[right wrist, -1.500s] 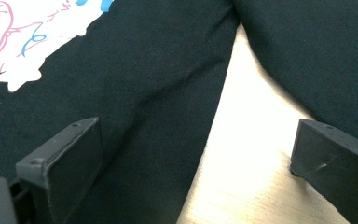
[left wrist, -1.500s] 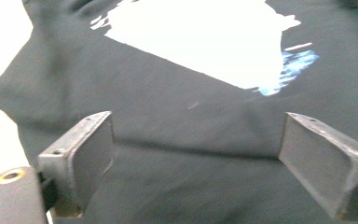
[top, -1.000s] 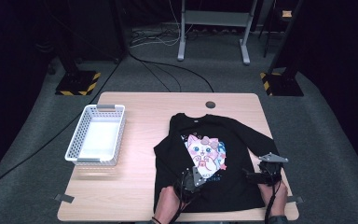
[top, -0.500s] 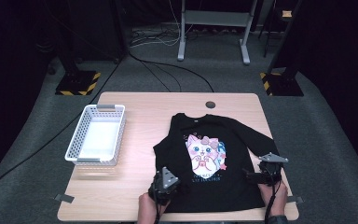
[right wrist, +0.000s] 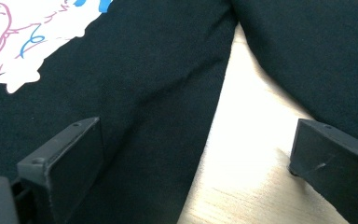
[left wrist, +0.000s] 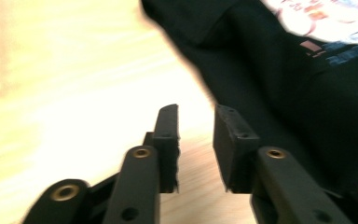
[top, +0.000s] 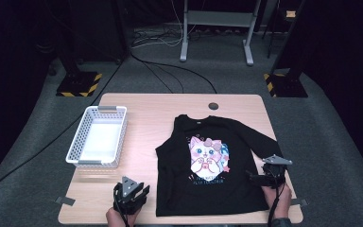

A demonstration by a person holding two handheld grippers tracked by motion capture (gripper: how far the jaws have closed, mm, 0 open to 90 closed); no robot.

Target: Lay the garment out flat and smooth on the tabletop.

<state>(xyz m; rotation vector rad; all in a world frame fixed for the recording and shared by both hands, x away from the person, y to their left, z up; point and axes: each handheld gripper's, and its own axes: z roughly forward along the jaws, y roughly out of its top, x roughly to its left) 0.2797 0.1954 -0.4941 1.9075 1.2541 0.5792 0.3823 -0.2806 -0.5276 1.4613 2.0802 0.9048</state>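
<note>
A black long-sleeved shirt with a cartoon cat print is being laid flat on the wooden counter, front up, collar away from the person; the work in hand is judged to be folding or straightening it. A white basket is standing well apart, to the shirt's left.

The left hand-held gripper is being held over bare wood just beside the shirt's lower left corner. Its jaws have just been opening and are standing a little apart, with nothing between them (in the left gripper view only wood is seen in the gap, the dark hem lying just to one side). The right hand-held gripper is being held at the shirt's right side, near the sleeve; in the right gripper view its jaws are spread wide, one over the body cloth and the other over the sleeve, with a strip of wood between, and nothing is being pinched.

For the step to be done well, the left jaws are probably best opened further and slid low along the counter, so that the hem edge is being taken between the pads rather than pushed into a wrinkle. One layer too many could be caught at the side seam, so a grip near the corner is advised. The right grip on the sleeve or side should be matched to it, keeping the cloth taut and the print centred.
</note>
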